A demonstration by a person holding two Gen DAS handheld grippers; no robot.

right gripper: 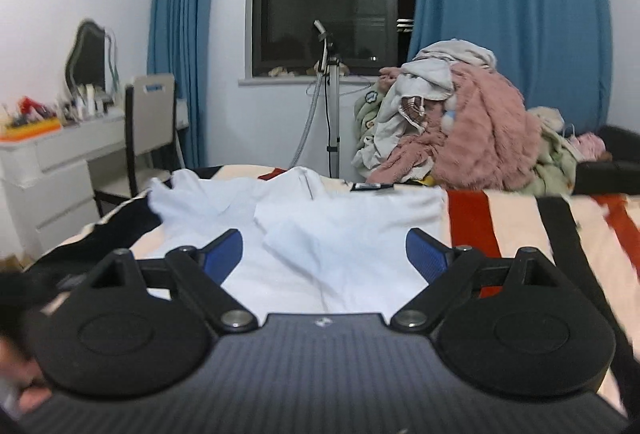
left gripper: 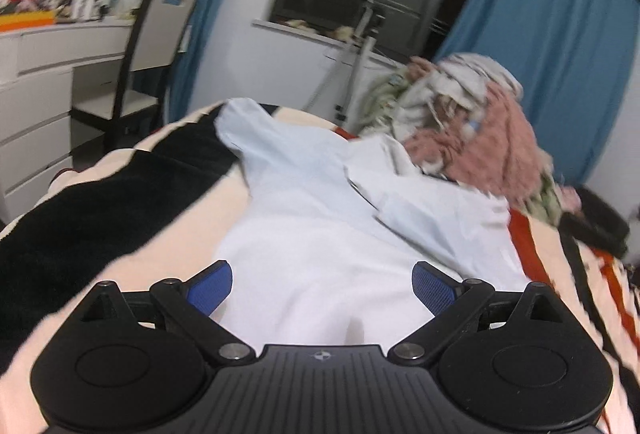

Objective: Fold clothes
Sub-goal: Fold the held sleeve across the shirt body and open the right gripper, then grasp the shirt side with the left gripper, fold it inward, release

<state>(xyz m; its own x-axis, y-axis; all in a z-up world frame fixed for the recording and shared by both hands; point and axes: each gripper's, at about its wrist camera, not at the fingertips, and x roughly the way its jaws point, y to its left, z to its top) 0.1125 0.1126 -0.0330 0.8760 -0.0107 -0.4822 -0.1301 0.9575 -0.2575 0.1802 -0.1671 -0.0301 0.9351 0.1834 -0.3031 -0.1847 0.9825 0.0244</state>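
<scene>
A white shirt [left gripper: 320, 218] lies spread on the striped bed cover [left gripper: 188, 234], its right side folded over the body and one sleeve reaching to the far left. It also shows in the right wrist view [right gripper: 340, 226]. My left gripper [left gripper: 322, 284] is open and empty, just above the shirt's near part. My right gripper [right gripper: 324, 254] is open and empty, above the shirt's near edge, blue pads wide apart.
A pile of clothes [right gripper: 452, 122] with a pink fleece sits at the bed's far right; it also shows in the left wrist view [left gripper: 460, 122]. A white dresser [right gripper: 48, 170] and chair [right gripper: 148, 126] stand left. A garment steamer pole [right gripper: 332, 94] stands by the window.
</scene>
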